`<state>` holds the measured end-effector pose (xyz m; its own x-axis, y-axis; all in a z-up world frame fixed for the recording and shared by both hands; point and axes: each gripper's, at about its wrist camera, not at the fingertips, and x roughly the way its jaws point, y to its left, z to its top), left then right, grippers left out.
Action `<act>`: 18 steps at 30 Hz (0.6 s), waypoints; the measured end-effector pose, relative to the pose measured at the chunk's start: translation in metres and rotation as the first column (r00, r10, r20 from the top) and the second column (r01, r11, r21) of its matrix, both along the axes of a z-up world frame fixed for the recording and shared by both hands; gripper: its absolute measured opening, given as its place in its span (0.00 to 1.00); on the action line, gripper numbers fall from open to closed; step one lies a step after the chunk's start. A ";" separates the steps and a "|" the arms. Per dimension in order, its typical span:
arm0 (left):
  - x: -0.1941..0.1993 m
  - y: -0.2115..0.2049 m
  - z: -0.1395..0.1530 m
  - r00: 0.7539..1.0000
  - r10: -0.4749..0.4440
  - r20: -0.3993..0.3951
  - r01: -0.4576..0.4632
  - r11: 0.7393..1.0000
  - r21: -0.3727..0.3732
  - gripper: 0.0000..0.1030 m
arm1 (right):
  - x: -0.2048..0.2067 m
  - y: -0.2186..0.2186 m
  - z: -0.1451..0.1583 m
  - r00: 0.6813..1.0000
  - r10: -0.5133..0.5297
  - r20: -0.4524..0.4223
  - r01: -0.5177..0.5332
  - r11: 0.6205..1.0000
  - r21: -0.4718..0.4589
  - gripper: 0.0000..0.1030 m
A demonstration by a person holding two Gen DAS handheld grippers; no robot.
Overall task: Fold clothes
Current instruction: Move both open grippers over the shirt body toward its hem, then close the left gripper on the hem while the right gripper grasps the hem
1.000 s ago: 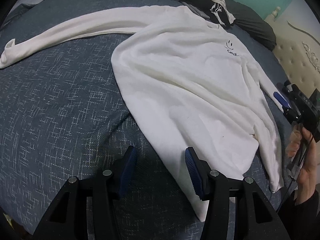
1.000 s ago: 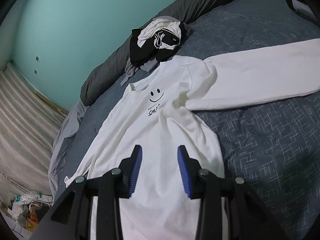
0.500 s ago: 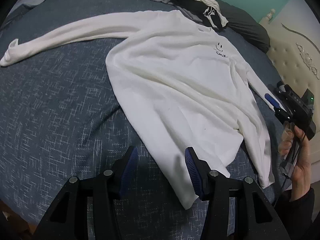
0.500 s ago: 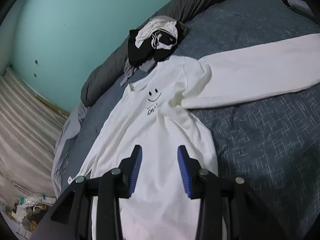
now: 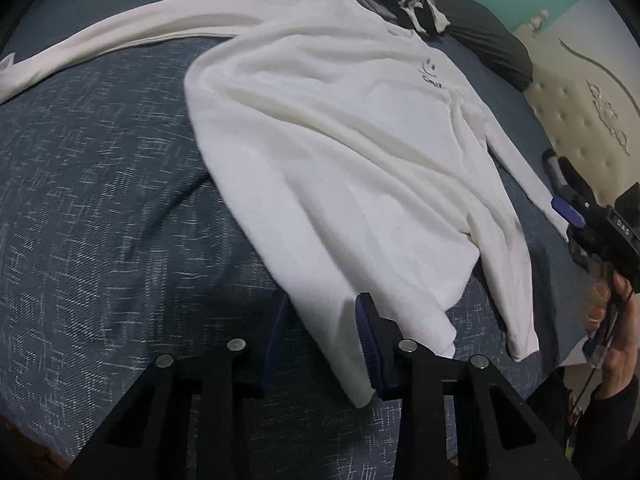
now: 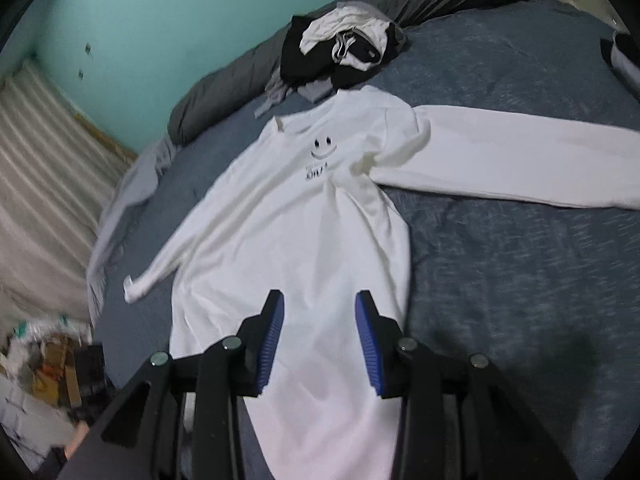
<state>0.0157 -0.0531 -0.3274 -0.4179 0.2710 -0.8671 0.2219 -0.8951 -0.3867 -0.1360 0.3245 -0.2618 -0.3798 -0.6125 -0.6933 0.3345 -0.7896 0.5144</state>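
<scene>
A bed (image 5: pixel 100 200) with a dark blue, white-flecked cover fills both views, and a white shirt (image 5: pixel 340 152) lies spread flat on it, face up, a smiley print (image 6: pixel 323 149) on its chest. Behind the bed stands a teal wall (image 6: pixel 160 20); a long grey pillow (image 6: pixel 224 92) runs along the far edge, and a heap of black, white and grey clothes (image 6: pixel 340 52) sits just above the shirt's collar. The left wrist view alone shows a cream tufted headboard (image 5: pixel 580 112) at the right of the frame, and there the right gripper (image 5: pixel 566 212) held in a hand (image 5: pixel 616 332). The right wrist view alone shows pale striped fabric (image 6: pixel 36 168) at the left and a blurred clutter on the floor (image 6: pixel 44 356) at lower left. One sleeve stretches across the cover toward upper left in the left view; the other lies along the shirt's side. The left gripper (image 5: pixel 322 340) is at the bottom of its frame, jaws closing, the shirt's lower corner between them; whether the pads already press it I cannot tell. The right gripper's jaws stand apart above the hem, nothing between them. Each gripper's black frame hides the bed edge nearest it.
</scene>
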 end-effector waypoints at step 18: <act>0.002 -0.006 0.023 0.998 -0.055 -0.039 0.056 0.998 0.016 0.03 | 0.027 0.033 0.010 0.983 0.067 0.172 -0.073 0.997 0.032 0.50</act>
